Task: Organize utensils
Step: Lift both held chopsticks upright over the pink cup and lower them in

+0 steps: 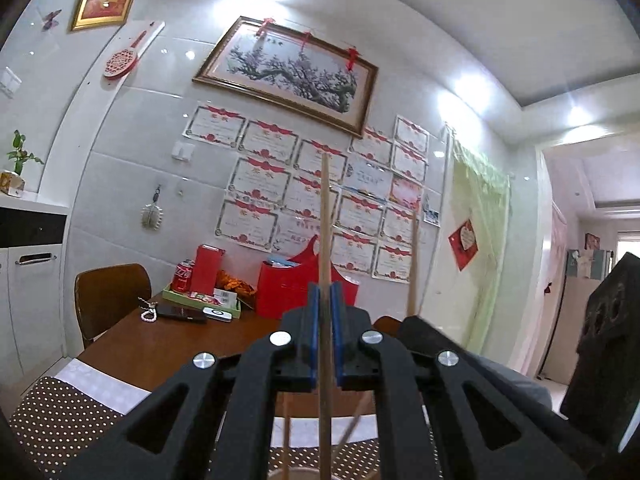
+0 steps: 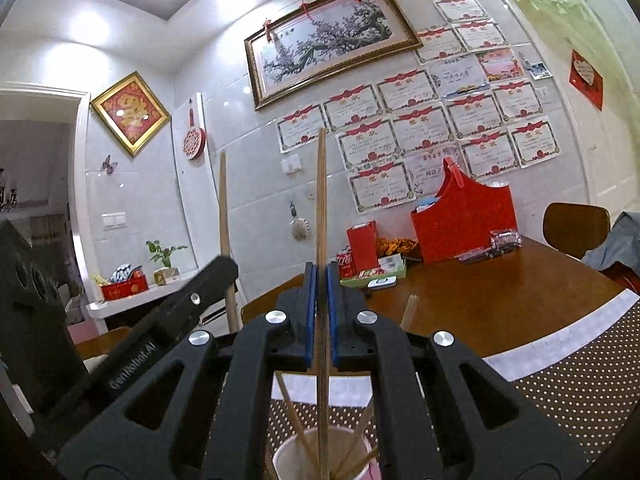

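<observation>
Each gripper pinches one upright chopstick. The left gripper [image 1: 325, 336] clamps a chopstick [image 1: 326, 216]; the right gripper [image 2: 321, 320] clamps another chopstick [image 2: 321, 200] above the paper cup [image 2: 288, 458].

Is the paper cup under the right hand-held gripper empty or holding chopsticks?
Holding chopsticks: several lean inside the paper cup, seen from the right wrist view.

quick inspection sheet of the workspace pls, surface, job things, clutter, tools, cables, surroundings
surface: brown wooden table, dotted mat at the near edge.
job's things: white cup holding several chopsticks, below the tools.
clutter: red bag, cola can, red box, green tray.
tools: left tool shut on one upright chopstick; right tool shut on another chopstick.
cables: nothing seen.
surroundings: tiled wall, framed blossom picture, certificates, wooden chair.
</observation>
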Demonstrator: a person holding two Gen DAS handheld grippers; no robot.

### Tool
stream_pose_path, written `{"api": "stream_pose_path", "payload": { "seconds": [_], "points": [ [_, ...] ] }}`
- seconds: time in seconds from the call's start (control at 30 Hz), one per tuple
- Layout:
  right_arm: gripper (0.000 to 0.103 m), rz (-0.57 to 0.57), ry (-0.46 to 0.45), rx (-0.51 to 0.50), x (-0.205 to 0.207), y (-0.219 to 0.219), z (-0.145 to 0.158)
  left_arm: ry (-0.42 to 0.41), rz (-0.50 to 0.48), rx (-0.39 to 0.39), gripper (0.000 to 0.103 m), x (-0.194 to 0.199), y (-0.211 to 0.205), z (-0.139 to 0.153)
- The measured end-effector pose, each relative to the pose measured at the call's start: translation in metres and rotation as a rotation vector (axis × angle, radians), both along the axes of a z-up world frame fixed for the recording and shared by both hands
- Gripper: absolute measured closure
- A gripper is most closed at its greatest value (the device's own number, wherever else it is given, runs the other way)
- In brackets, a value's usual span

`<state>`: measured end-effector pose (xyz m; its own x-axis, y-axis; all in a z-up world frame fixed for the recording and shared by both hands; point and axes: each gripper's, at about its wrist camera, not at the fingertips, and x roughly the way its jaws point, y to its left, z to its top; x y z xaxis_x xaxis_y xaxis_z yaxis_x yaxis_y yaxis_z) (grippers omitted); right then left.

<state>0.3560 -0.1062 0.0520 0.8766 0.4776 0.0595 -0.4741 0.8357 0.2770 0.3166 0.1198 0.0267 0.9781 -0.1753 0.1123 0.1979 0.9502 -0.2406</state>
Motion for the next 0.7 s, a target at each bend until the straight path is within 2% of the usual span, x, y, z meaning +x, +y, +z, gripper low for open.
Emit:
{"api": "stream_pose_path", "payload": {
  "seconds": [0.1, 0.37, 0.7],
  "points": [
    [0.097, -0.011, -0.008, 0.013, 0.004, 0.0, -0.002, -0.005, -0.004, -0.014, 0.097, 0.011, 0.004, -0.007],
    [0.097, -0.019, 0.011, -0.01, 0.011, 0.005, -0.018, 0.075, -0.068, -0.01, 0.097, 0.037, 0.007, -0.03],
    [0.097, -0.036, 0.039, -0.063, -0.003, 0.003, -0.031, 0.149, -0.133, 0.077, 0.096, 0.035, -0.003, -0.043]
  ]
}}
